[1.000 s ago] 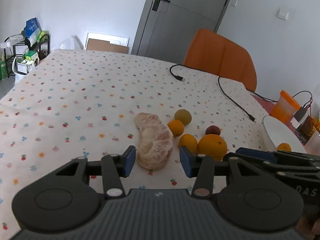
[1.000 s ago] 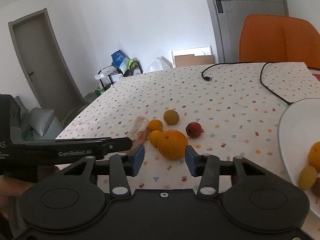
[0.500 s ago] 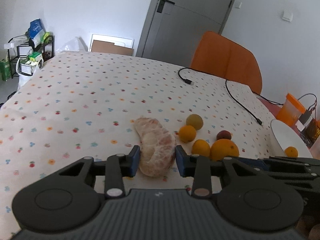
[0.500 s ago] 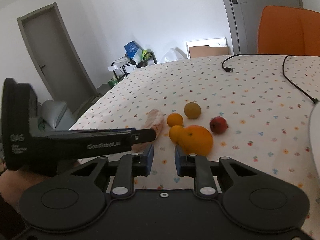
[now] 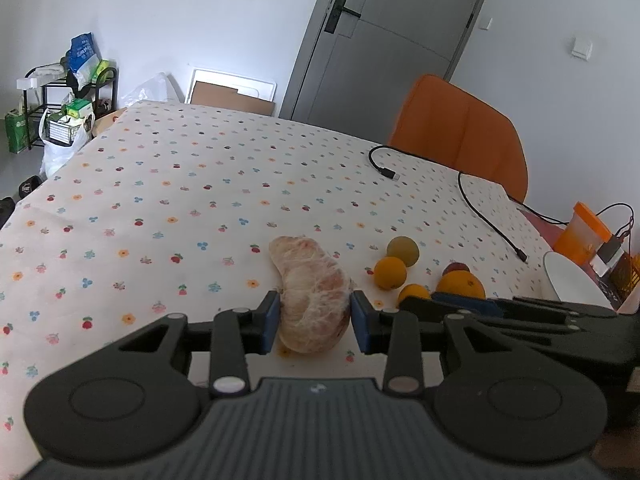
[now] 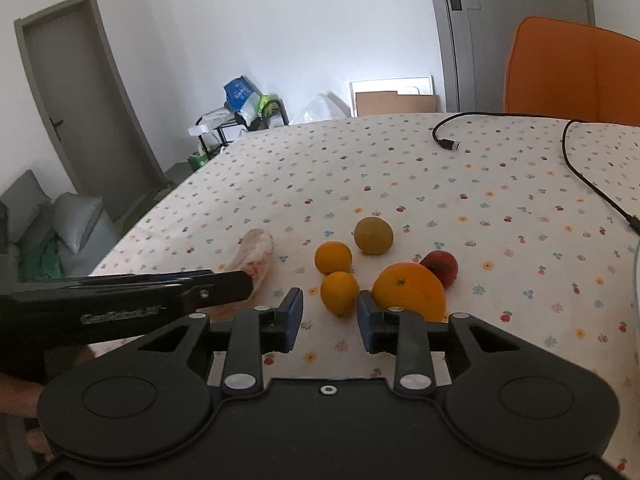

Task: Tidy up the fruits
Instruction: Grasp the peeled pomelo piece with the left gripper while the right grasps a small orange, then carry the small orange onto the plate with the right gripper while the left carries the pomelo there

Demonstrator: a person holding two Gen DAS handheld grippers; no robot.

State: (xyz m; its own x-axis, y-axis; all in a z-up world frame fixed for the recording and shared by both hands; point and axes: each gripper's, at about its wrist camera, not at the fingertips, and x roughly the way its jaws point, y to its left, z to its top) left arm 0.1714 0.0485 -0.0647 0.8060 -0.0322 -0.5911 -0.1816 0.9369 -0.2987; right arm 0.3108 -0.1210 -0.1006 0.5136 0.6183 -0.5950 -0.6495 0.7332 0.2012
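My left gripper is shut on the near end of a peeled pomelo segment, pale pink and curved, which still lies on the flowered tablecloth. It also shows in the right wrist view. My right gripper is open and empty, just short of a small orange. Around it lie another small orange, a big orange, a greenish-brown round fruit and a red fruit. A white plate sits at the right.
A black cable runs across the far right of the table. An orange chair stands behind it. An orange-lidded cup and small items sit by the plate. A shelf rack stands by the left wall.
My left gripper moved forward and closed on the pomelo segment. My right gripper swung left away from the plate, narrowed, then opened again near the small orange.
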